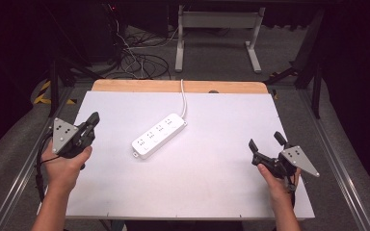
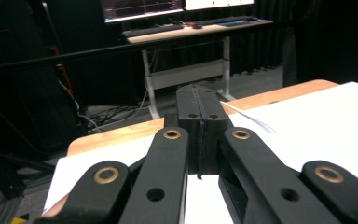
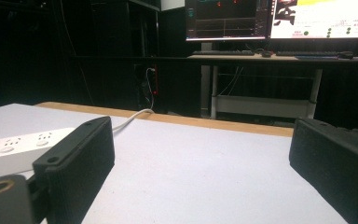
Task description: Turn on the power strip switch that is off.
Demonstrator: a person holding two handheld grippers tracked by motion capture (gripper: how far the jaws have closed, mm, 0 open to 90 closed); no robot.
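High view: a white power strip (image 1: 158, 135) is lying mid-worktop (image 1: 212, 187) (reachable from either side), left tool (image 1: 90, 126) pressed together, right tool (image 1: 267, 142) gaping apart.

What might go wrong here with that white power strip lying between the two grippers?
The white power strip lies flat, so jaws closing on it may slip off. Its white cable runs over the table's far edge and could tug back. The left gripper is shut and must open first; the right gripper stands open.

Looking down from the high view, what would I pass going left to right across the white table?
Left claw, shut and empty → white power strip with its cord running to the far edge → right claw, open and empty.
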